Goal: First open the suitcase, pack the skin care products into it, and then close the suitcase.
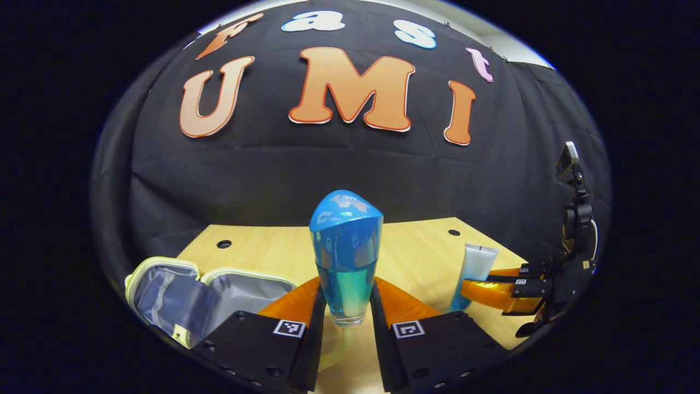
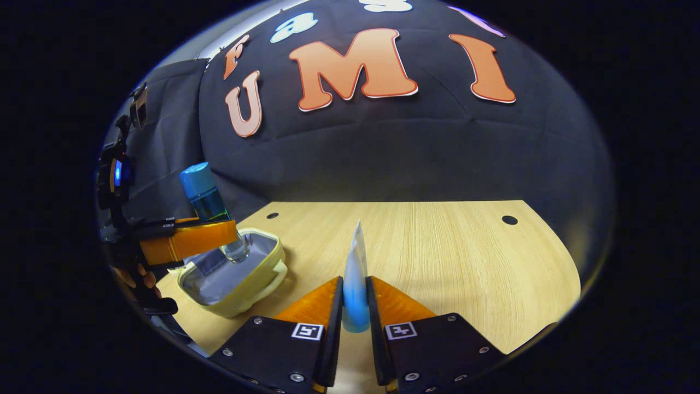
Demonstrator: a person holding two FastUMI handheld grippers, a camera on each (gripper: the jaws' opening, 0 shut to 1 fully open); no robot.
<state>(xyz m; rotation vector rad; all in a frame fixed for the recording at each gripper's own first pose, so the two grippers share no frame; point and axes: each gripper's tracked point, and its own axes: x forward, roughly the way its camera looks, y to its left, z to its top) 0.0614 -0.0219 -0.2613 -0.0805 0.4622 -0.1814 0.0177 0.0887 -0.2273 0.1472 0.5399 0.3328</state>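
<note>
Left gripper view shows a clear bottle (image 1: 345, 257) with a blue cap and blue-green liquid standing upright between the left tool's (image 1: 345, 323) two fingers, which press its lower sides, so the left tool is closed on the bottle. To the left and lower lies the suitcase (image 1: 188, 298), a small pale yellow zip case with grey lining, already unzipped with both halves spread open on the wooden worktop (image 1: 415, 246). Right gripper view shows the same bottle (image 2: 210, 205) held above the open suitcase (image 2: 240, 276), its base over the grey lining; whether it touches the lining cannot be told. In that view the left tool (image 2: 186, 241) appears at the left edge. Right gripper view also shows a flattened white tube (image 2: 355, 284) with a blue end, upright and pinched between the right tool's (image 2: 355, 323) narrowly spaced fingers, so the right tool is closed on the tube, over bare worktop, apart from the suitcase. From the left gripper view, the tube (image 1: 473, 273) and right tool (image 1: 495, 293) sit at the right. The packing step seems to be in hand, with closing not yet done. Next, the bottle likely needs lowering and releasing inside the suitcase, then the tube carried across.
</note>
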